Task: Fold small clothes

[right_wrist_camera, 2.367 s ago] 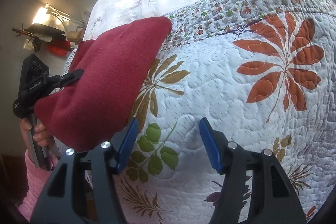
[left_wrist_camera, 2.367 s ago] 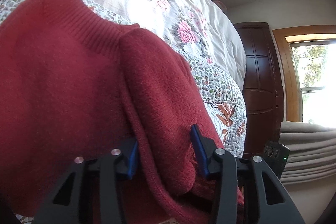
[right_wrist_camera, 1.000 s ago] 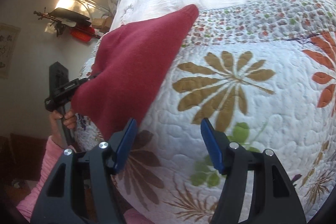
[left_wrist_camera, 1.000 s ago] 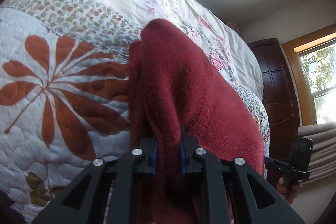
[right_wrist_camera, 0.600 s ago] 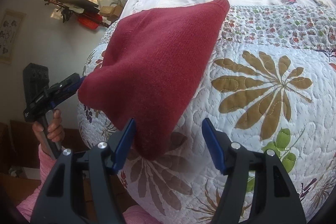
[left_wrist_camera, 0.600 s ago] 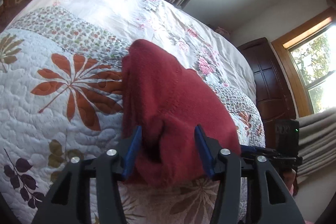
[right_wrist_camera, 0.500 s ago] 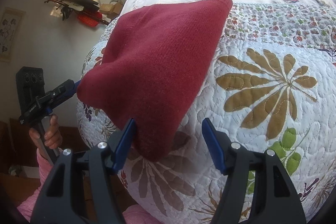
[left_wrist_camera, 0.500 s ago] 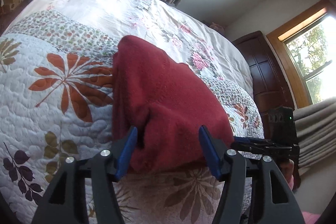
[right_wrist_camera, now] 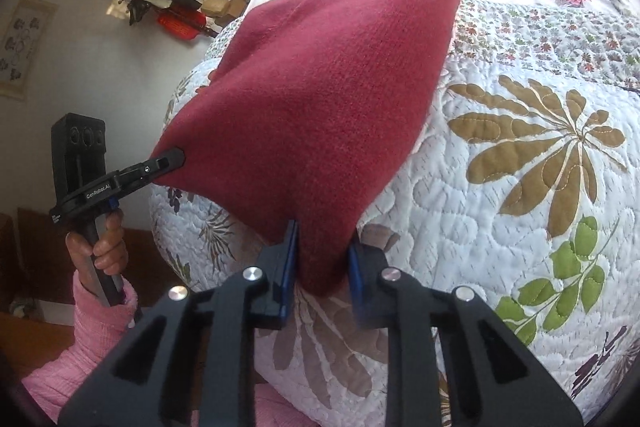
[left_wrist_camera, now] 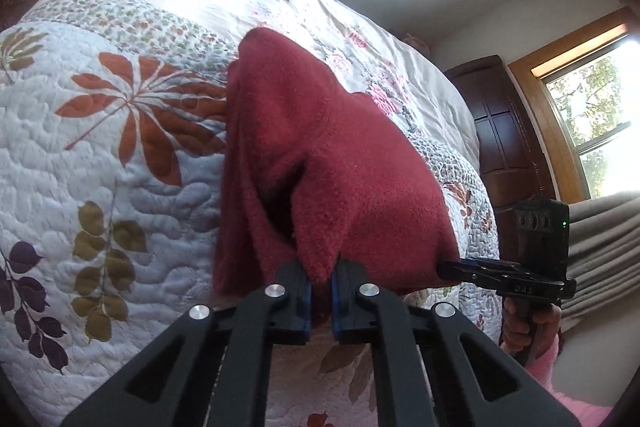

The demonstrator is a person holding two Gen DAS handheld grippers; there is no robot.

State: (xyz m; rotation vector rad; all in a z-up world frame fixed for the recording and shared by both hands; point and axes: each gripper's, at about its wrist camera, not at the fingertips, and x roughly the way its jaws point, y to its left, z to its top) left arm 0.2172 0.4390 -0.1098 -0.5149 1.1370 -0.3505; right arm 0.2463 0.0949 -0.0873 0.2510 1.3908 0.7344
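A folded dark red knitted garment lies at the near edge of a bed covered by a white quilted bedspread with leaf and flower prints. The left gripper is clenched on one near corner of the garment. The right gripper is clamped on the other near corner. Seen from the right wrist view, the left gripper's black arm bears white lettering reading "GenRobot.AI". Seen from the left wrist view, the right gripper shows "DAS". A pink sleeve covers the left wrist.

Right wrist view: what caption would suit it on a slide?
Both grippers pinch corners of a red sweater on a quilt.
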